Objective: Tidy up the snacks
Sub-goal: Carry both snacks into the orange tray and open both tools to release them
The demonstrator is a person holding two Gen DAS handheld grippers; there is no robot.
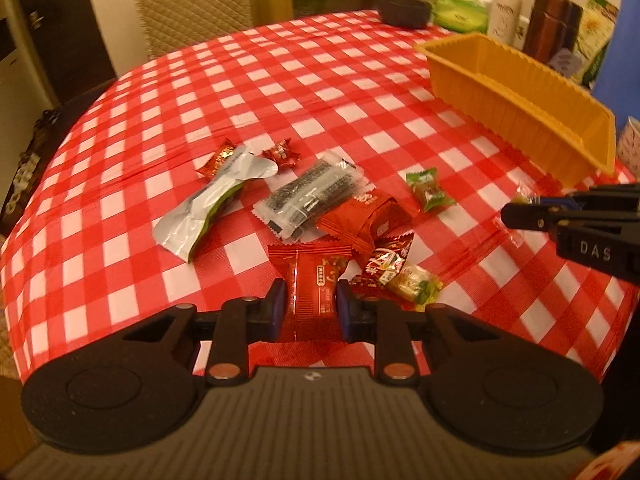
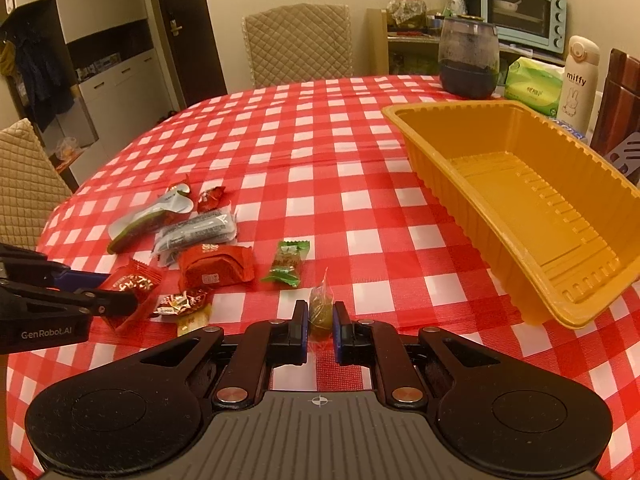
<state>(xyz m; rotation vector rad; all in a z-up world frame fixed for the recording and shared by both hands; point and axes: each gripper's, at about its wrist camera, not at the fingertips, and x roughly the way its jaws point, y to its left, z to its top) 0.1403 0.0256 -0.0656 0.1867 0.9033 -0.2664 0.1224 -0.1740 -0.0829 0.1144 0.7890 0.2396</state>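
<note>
At the bottom centre of the left wrist view, the left gripper (image 1: 311, 306) holds a red snack packet (image 1: 310, 288) between its two blue pads, which press on both sides of it. Above it, in the middle of the frame, the other snacks (image 1: 304, 200) lie scattered on the red checkered tablecloth (image 1: 280, 80). At the bottom centre of the right wrist view, the right gripper (image 2: 320, 322) is closed narrowly around a small clear-wrapped green candy (image 2: 321, 308), whose twisted end stands up above the pads. A green candy (image 2: 287, 264) lies just beyond it, upper left. The orange tray (image 2: 408, 128) sits at the right of this frame, well apart from both grippers.
</note>
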